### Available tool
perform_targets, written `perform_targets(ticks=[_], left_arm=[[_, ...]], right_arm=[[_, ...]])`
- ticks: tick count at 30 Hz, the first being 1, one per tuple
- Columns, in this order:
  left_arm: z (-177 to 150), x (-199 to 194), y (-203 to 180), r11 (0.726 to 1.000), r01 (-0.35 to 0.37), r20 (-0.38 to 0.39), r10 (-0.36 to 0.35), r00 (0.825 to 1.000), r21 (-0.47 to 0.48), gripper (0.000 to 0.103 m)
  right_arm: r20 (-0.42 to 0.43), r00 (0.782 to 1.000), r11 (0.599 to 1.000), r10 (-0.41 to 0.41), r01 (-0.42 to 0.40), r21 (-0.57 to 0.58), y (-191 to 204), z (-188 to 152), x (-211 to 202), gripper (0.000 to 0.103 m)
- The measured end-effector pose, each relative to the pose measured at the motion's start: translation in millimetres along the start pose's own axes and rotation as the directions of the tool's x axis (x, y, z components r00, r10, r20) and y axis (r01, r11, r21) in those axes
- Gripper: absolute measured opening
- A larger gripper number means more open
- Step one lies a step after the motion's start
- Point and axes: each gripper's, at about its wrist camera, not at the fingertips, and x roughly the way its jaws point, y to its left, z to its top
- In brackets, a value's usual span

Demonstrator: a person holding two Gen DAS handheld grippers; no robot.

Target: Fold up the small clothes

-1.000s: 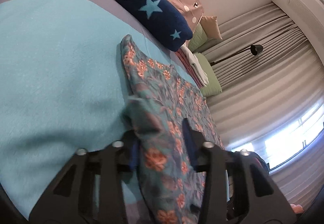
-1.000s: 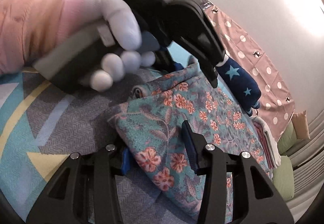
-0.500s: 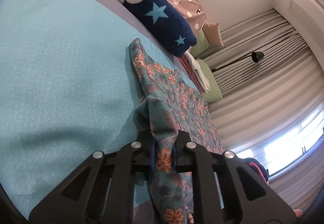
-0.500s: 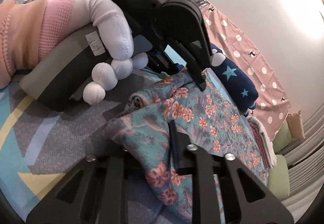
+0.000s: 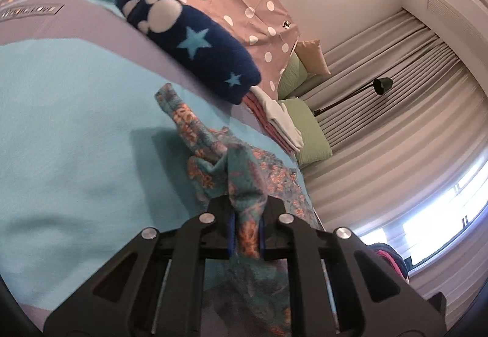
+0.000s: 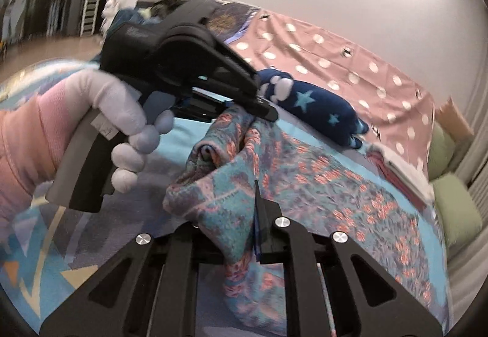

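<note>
Teal cotton garment printed with orange flowers [image 5: 244,181], bunched and lifted at its near edge off the pale turquoise bedspread [image 5: 76,129], far end trailing on it toward the navy star-patterned fleece roll [image 5: 195,44]. Pinched in the left gripper [image 5: 245,233], clamped tight on a narrow fold; likewise in the right gripper [image 6: 244,233], closed on a thicker wad beside it. Jaws just drawn in on both, cloth between. Risk of slipping: thin bite on the left, uneven pull twisting the fabric. Risk of snagging the fleece roll, or a crooked crease from the bunched middle.
</note>
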Motion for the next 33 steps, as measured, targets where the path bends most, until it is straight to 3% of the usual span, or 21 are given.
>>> perform_targets(ticks=[4, 7, 10, 24, 33], left_arm=[[0, 15, -29, 1.000, -0.008, -0.005, 0.008, 1.000, 0.029, 0.010], [-1, 34, -53, 0.998, -0.020, -0.021, 0.022, 1.000, 0.057, 0.010], [-4, 55, -74, 0.996, -0.022, -0.040, 0.025, 0.999, 0.083, 0.010], [-29, 165, -163, 0.982, -0.002, -0.136, 0.028, 0.990, 0.189, 0.009], [-58, 249, -200, 0.970, 0.005, -0.247, 0.056, 0.967, 0.241, 0.009]], right_arm=[[-0.004, 0.997, 0.980, 0.081, -0.079, 0.183, -43, -7, -8, 0.012], [0.017, 0.984, 0.925, 0.177, -0.173, 0.340, -82, -19, -15, 0.012], [0.038, 0.976, 0.886, 0.216, -0.212, 0.413, -107, -32, -22, 0.012], [0.119, 0.979, 0.792, 0.163, -0.202, 0.576, -201, -86, -71, 0.012], [0.093, 0.988, 0.720, 0.122, -0.153, 0.677, -251, -136, -89, 0.012]])
